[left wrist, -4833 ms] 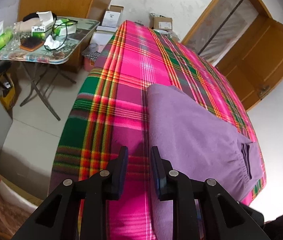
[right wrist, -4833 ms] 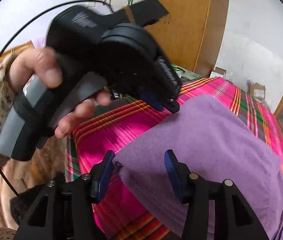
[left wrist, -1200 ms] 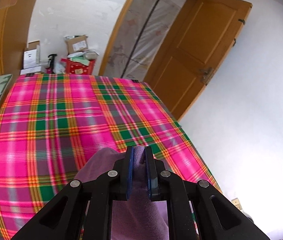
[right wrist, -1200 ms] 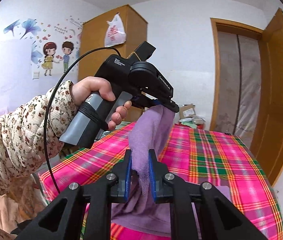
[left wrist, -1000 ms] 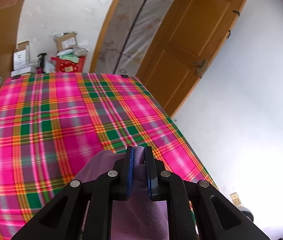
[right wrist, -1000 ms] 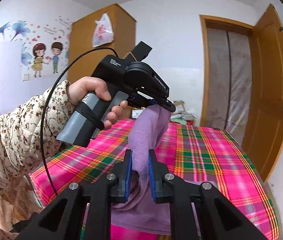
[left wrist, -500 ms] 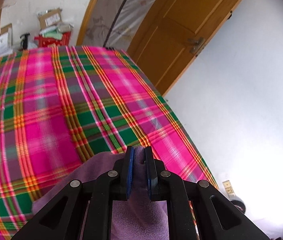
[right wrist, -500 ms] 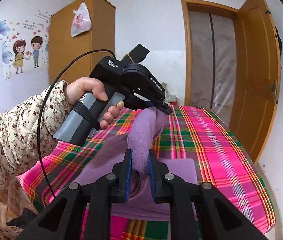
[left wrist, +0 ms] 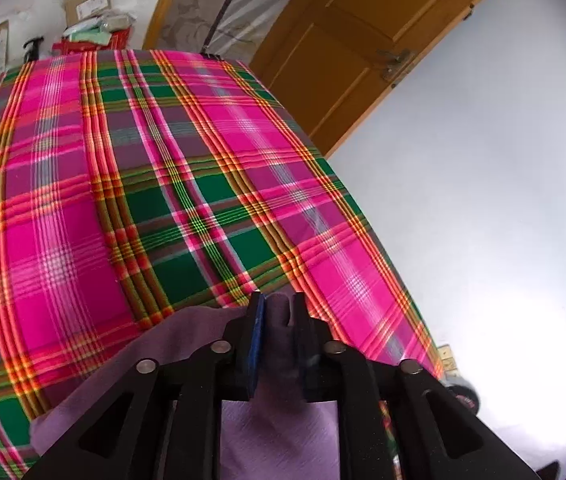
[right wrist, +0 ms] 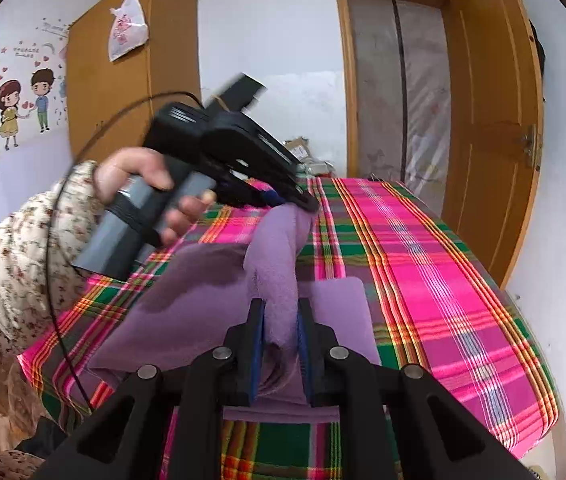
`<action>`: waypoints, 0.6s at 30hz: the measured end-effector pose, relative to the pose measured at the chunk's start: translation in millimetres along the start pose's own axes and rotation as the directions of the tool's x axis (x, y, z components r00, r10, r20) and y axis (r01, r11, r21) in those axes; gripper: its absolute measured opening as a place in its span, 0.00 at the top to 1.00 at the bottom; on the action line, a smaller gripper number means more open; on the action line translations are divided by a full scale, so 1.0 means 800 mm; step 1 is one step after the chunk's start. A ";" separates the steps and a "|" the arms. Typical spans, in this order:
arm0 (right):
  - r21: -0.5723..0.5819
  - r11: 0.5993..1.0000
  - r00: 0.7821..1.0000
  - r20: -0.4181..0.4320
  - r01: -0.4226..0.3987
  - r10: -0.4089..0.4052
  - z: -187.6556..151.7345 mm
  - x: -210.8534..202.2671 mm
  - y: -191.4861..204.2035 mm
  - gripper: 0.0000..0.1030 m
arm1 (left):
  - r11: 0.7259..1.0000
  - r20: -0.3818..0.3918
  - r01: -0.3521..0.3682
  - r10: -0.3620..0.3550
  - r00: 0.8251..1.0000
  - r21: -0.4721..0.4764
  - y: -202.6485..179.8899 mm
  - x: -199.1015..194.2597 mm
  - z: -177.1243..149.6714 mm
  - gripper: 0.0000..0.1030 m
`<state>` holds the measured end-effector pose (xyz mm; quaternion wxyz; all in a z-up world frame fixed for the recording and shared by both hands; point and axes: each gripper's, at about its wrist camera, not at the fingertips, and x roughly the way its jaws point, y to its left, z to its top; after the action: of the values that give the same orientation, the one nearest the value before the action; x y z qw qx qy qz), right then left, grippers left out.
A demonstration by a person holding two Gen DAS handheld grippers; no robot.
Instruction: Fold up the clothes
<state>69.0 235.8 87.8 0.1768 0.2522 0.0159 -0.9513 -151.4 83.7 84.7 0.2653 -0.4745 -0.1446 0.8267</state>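
In the left wrist view, the left gripper (left wrist: 277,306) is closed on a bunched edge of the purple garment (left wrist: 279,432); compared with half a second ago the camera is lower and closer to the plaid bedspread (left wrist: 131,200), so the checks look bigger and the cardboard boxes (left wrist: 83,0) at the far end have moved up toward the frame edge; the garment spreads below the fingers over the near part of the bed, soft and fleecy, with a smooth lighter panel under the jaws.

In the right wrist view, the right gripper (right wrist: 279,312) is clamped on another fold of the same garment; the left gripper (right wrist: 299,202), held by a hand (right wrist: 151,184) in a floral sleeve (right wrist: 11,264), is now blurred and sits lower than before; the cloth between the two tools makes a short thick ridge, and the rest lies flatter on the bedspread, perhaps in two layers; the wardrobe (right wrist: 131,80) and the door (right wrist: 491,128) stand behind.
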 end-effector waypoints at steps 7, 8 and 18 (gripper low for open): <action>0.038 0.999 0.999 -0.038 0.002 -0.001 -0.012 0.008 -0.010 0.84 | 1.000 0.064 0.019 -0.018 0.998 -0.012 0.019 -0.042 -0.012 0.82; 0.044 0.999 0.999 -0.043 0.003 -0.001 -0.013 0.009 -0.011 0.84 | 1.000 0.074 0.016 -0.014 0.997 -0.024 0.024 -0.048 -0.016 0.82; 0.186 0.962 0.967 -0.123 -0.199 0.224 -0.019 0.020 -0.048 0.78 | 0.988 0.143 -0.035 0.057 0.988 -0.153 0.099 -0.101 -0.088 0.82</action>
<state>50.2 268.3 64.9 0.2535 0.3343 -0.0806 -0.9041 -81.6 -29.0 67.2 0.1983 -0.4342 -0.2146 0.8521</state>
